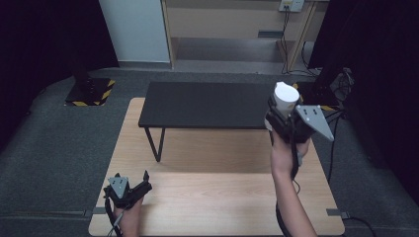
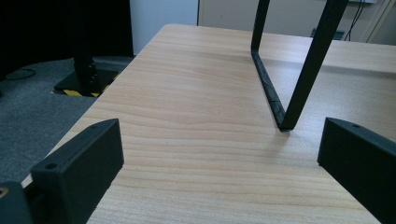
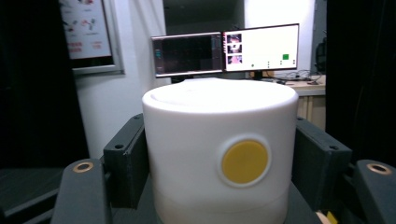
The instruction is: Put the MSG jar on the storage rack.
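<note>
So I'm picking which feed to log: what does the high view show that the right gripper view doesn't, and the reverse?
High view: the wooden table, the black bench standing on it, the left gripper held low with jaws apart, and the person's forearms. Right gripper view: a yellow disc on the cylinder's side, two monitors behind it, and a wall poster. Both: the right gripper clamped on the white cylinder.

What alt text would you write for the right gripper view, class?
The right tool grips a white plastic cylinder with a round yellow button, one black jaw on each side. Behind it, two computer monitors stand on a desk.
</note>
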Tool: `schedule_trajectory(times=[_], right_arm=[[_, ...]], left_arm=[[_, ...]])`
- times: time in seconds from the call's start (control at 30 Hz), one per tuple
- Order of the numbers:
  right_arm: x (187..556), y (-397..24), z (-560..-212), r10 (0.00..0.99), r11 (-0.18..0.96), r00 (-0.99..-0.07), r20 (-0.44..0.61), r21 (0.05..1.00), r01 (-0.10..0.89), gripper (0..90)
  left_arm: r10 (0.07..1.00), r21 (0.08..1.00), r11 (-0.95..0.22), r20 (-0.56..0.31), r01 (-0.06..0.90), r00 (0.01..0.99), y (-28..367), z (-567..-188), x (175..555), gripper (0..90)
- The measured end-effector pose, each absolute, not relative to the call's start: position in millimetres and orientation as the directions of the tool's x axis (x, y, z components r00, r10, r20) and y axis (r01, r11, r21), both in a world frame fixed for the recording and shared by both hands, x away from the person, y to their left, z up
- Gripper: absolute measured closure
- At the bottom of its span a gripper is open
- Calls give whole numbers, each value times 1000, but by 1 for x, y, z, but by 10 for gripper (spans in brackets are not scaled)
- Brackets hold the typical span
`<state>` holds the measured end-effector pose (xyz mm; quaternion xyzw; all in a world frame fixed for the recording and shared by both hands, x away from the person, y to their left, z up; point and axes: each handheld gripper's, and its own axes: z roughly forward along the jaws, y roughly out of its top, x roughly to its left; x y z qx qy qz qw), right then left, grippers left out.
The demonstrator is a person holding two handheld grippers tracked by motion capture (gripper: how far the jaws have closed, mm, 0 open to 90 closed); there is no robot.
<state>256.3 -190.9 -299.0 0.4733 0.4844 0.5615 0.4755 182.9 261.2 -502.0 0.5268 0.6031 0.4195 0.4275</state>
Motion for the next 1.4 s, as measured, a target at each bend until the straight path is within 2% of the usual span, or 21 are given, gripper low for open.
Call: schedule_trajectory(times=[0.27,0.43,1.3,1.33,1.4], right_arm=[[315,-177,-297,998,-50,-28,49,998,-37,303],[333,-176,-305,999,-29,-13,29,999,-15,304],[336,-177,-314,1000,-26,-10,25,999,-47,301],[336,-177,-314,1000,-22,-11,22,999,-48,294],[336,-176,-315,1000,7,-6,-8,998,-58,193]], left_arm=[[993,957,108,-90,270,-79,263,-503,183,0],[994,957,95,-78,273,-71,262,-502,183,0],[994,955,102,-84,277,-76,262,-502,183,0],[993,956,103,-85,276,-76,262,-502,183,0],[993,955,104,-86,277,-77,262,-502,183,0]])
